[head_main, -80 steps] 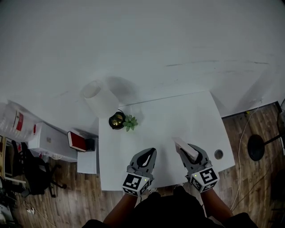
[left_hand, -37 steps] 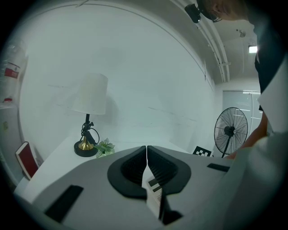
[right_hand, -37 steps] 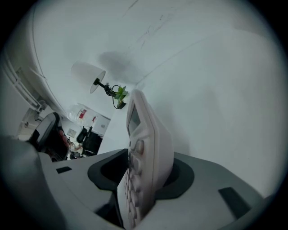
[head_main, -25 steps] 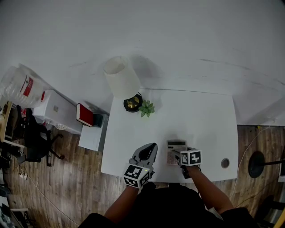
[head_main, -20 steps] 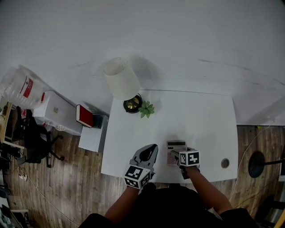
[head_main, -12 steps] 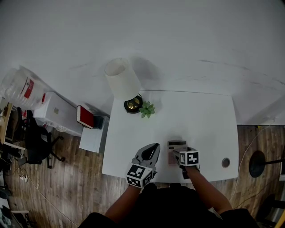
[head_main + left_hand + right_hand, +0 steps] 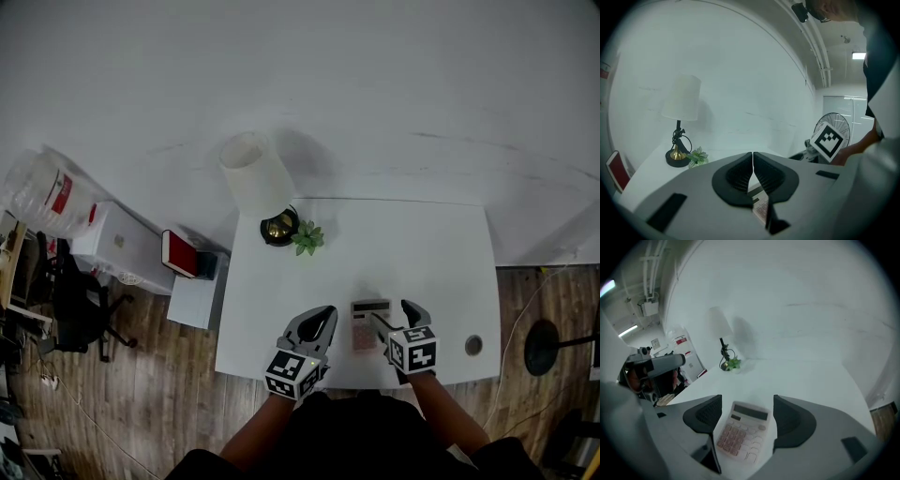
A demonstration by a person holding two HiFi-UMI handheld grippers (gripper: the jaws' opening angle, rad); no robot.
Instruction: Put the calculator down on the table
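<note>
The pale calculator [image 7: 367, 324] with pink keys lies flat on the white table [image 7: 422, 253], near the front edge. My right gripper [image 7: 393, 313] hangs above its right side, open; its jaws have just been closing slightly and the pads do not touch anything. In the right gripper view the calculator [image 7: 742, 432] shows on the tabletop below the gap between the spread jaws of the right gripper [image 7: 745, 405]. My left gripper [image 7: 322, 316] hovers to the calculator's left, shut and empty. In the left gripper view the left gripper [image 7: 753, 162] has its pads pressed together, with the calculator [image 7: 761, 209] just beyond.
A white-shaded lamp [image 7: 259, 179] on a brass base and a small green plant [image 7: 307, 238] stand at the table's far left corner. A cable hole [image 7: 473, 345] is near the front right corner. A red book [image 7: 177, 255] rests on a low cabinet left of the table.
My right gripper has risen off the calculator and drawn back toward the table's front edge; the calculator stays flat on the table. The left gripper has barely moved.
</note>
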